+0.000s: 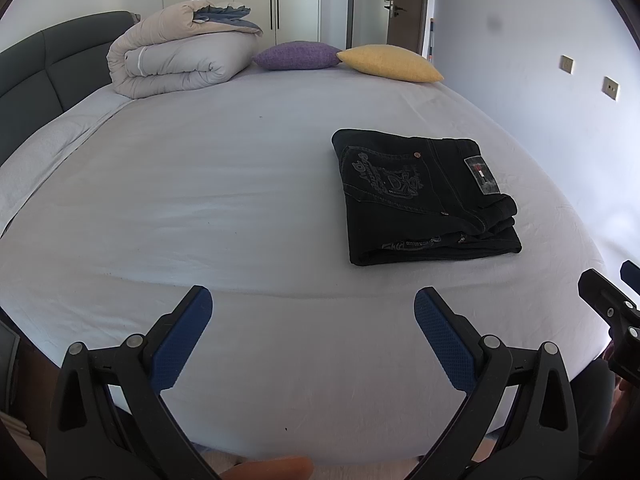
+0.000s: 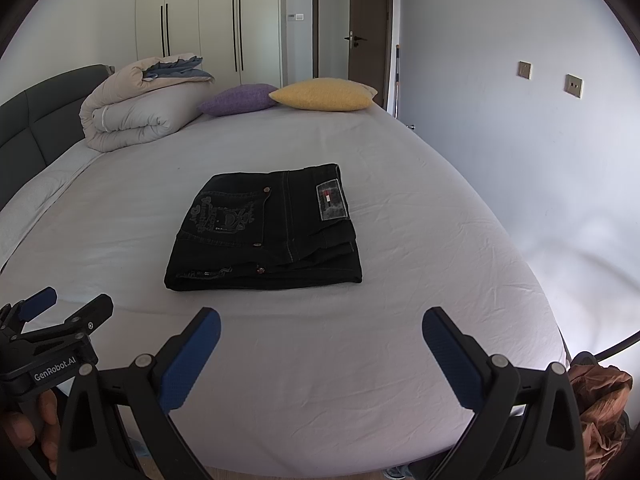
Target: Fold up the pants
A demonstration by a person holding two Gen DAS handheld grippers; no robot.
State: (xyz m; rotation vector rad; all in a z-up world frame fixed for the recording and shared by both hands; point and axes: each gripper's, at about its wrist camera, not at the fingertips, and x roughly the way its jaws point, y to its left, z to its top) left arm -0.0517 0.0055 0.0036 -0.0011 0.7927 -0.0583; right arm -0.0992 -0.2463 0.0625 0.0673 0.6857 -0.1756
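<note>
The black jeans (image 2: pixel 264 228) lie as a compact folded stack on the bed (image 2: pixel 400 360), a little toward its right side, with the embroidered back pocket and the brand patch (image 2: pixel 331 201) facing up. From the way they lie, the folding looks finished or nearly so, and the step in hand is probably a last tidy-up or simply backing away.

The left gripper (image 1: pixel 313 308) hovers over bare sheet near the front edge of the bed, its blue-padded fingers (image 1: pixel 180 344) spread wide and holding nothing. The right gripper (image 2: pixel 321 328) hovers likewise in front of the stack, fingers (image 2: pixel 452 364) wide apart and empty. Neither touches the jeans.

To finish well, I would check the near edge, where several layers show and the right corner bulges slightly. A light downward press there with a padded finger should flatten it. Pinching or dragging risks pulling the top layer off the ones beneath, so any contact should be straight down, then straight up.

Counted:
- 1 pair of jeans
- 2 grippers, each with 2 fingers
- 2 cushions at the far end of the bed: 1 purple cushion (image 2: pixel 238 99) and 1 yellow cushion (image 2: pixel 324 94)
- 1 folded duvet (image 2: pixel 136 108) by the grey headboard (image 2: pixel 36 120)
- 2 wall switch plates (image 2: pixel 524 70)
- 1 open door (image 2: pixel 368 36)
</note>
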